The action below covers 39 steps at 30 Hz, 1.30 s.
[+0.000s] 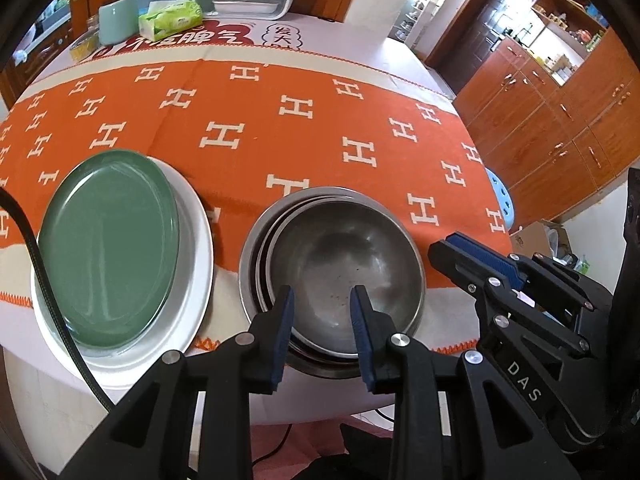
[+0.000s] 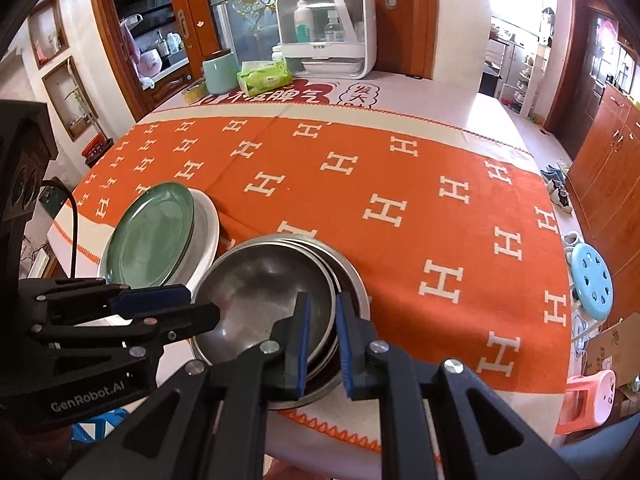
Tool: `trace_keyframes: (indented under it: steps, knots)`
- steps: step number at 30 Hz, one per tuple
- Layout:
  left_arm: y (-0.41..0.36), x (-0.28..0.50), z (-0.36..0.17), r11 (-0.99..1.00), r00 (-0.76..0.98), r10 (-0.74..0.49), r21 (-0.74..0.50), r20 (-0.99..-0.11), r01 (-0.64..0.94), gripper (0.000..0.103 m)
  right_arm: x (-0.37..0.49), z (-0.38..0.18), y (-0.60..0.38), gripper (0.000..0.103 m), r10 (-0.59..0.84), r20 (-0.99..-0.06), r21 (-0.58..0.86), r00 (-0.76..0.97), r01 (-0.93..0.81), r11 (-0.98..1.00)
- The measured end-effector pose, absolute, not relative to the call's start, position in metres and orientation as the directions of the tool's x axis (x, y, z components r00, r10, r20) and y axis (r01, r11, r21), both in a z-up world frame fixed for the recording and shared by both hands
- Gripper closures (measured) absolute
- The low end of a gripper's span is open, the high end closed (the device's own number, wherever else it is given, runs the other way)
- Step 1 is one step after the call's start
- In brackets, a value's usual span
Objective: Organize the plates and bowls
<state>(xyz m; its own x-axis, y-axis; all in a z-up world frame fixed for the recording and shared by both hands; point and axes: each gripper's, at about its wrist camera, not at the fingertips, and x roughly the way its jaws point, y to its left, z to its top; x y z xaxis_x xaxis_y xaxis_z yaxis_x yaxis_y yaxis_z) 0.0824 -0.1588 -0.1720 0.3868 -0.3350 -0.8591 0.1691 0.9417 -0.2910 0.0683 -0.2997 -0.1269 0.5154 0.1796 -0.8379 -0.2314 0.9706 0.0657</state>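
Found a nested stack of round stainless-steel bowls [image 1: 344,256] near the front edge of the worktop [image 2: 500,120], set on an orange cloth patterned with cream H shapes [image 1: 256,120]. Noted the upper bowls sitting a little off-centre in the bottom one, rims overlapping. Just beside the stack, saw a round dark-green plate [image 1: 108,248] resting on a larger round white plate [image 1: 196,248], the green one shifted so that a white crescent showed on one side.

Held the left claw [image 1: 322,292] tilted down above the near rim of the bowls, blue pads apart with the top bowl's bare inside showing between them, pressing on nothing. Held the right claw [image 2: 322,300] over the stack's opposite rim, pads drawn close to a narrow slit with rim edges visible behind it; from the left wrist view, looked closed just beside the stack and clamped on nothing.

Left a green tissue pack [image 2: 264,76] and a pale-green canister [image 2: 218,74] at the far end.
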Motion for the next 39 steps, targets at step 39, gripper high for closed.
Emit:
trace_keyframes:
  steps: [39]
  knots:
    - [-0.133, 0.083, -0.230, 0.898, 0.262, -0.390, -0.427, -0.883, -0.102, 0.045, 0.085, -0.177, -0.354, 0.057, 0.437, -0.836, 0.408, 0.331, -0.157, 0.899]
